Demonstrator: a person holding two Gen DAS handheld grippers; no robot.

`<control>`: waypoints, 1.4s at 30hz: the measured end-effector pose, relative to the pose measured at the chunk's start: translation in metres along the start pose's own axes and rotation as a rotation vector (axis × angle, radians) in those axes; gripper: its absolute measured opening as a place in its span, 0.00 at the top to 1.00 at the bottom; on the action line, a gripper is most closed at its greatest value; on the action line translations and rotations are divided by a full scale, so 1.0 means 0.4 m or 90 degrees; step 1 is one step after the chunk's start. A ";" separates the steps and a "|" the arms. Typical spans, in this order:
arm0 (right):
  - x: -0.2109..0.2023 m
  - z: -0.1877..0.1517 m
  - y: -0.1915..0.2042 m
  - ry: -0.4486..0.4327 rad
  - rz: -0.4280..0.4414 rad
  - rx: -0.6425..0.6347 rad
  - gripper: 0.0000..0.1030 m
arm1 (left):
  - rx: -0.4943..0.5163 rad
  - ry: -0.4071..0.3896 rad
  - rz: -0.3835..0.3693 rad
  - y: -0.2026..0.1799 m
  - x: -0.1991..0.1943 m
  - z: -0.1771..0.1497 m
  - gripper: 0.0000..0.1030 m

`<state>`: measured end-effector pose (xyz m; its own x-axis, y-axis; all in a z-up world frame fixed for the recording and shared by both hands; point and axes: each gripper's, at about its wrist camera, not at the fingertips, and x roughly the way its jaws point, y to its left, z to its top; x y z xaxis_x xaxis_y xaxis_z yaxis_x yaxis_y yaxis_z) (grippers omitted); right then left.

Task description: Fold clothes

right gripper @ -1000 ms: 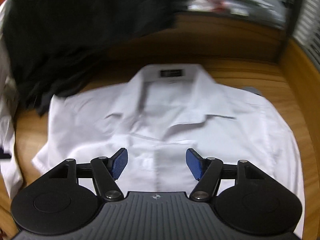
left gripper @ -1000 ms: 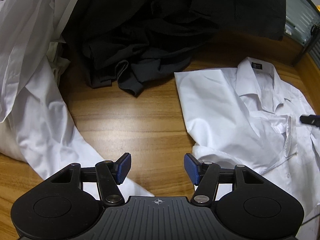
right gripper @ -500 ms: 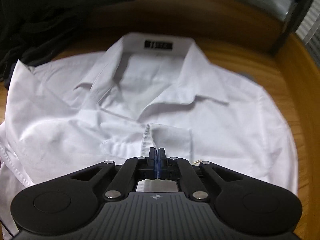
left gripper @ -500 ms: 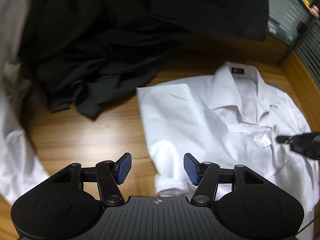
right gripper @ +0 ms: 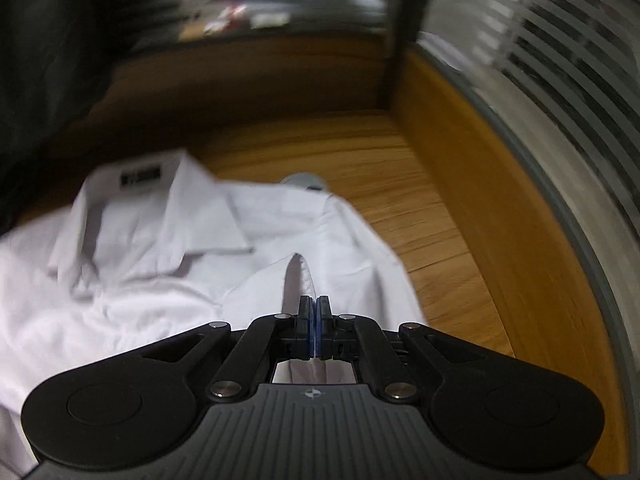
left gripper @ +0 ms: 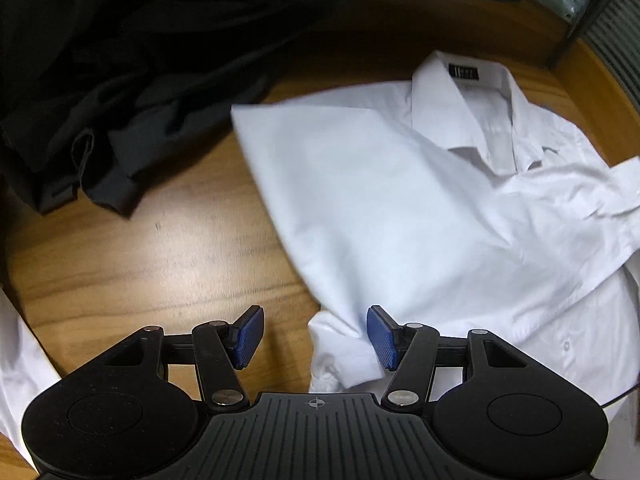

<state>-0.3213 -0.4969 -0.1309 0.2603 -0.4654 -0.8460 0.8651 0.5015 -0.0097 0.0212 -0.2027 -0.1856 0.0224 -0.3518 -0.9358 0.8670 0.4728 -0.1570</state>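
A white shirt lies on the wooden counter, collar at the far end with a black label inside the neck. Its left side is folded over in a smooth flat panel, and a bunched cuff sits at the near edge of the cloth.

The left gripper hangs low over the counter with its fingers spread wide and holding nothing. The bunched cuff lies between the two blue pads, close to the right-hand one; whether that pad touches the cloth cannot be told.

The right gripper has its fingers pressed together on a thin edge of the white shirt, a stitched strip of cloth that rises up into the pads. This view is blurred, so finer detail of the fabric is unclear. The collar and its dark label lie to the left of that gripper, and bare counter runs to its right up to a raised wooden edge.

A heap of black clothing covers the far left of the counter, just beside the shirt's folded corner. Another piece of white cloth shows at the lower left edge of the left view, well apart from the shirt
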 end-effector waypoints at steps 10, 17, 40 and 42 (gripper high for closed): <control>0.170 0.029 -0.047 0.050 -0.050 -0.044 1.00 | 0.006 0.014 0.010 0.017 0.018 -0.025 0.41; 0.188 0.011 -0.055 0.079 0.005 -0.039 0.79 | 0.005 -0.007 -0.027 0.040 -0.037 -0.062 0.41; 0.196 0.033 0.016 0.077 0.041 -0.089 0.96 | 0.020 0.041 -0.012 0.054 0.015 -0.104 0.76; 0.184 0.049 0.020 0.051 0.025 -0.094 0.96 | 0.018 0.041 -0.012 0.057 0.014 -0.106 0.76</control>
<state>-0.2869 -0.5415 -0.1826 0.2529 -0.3863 -0.8870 0.7813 0.6223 -0.0483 0.0200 -0.1594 -0.2078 -0.0249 -0.3068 -0.9514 0.8806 0.4437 -0.1662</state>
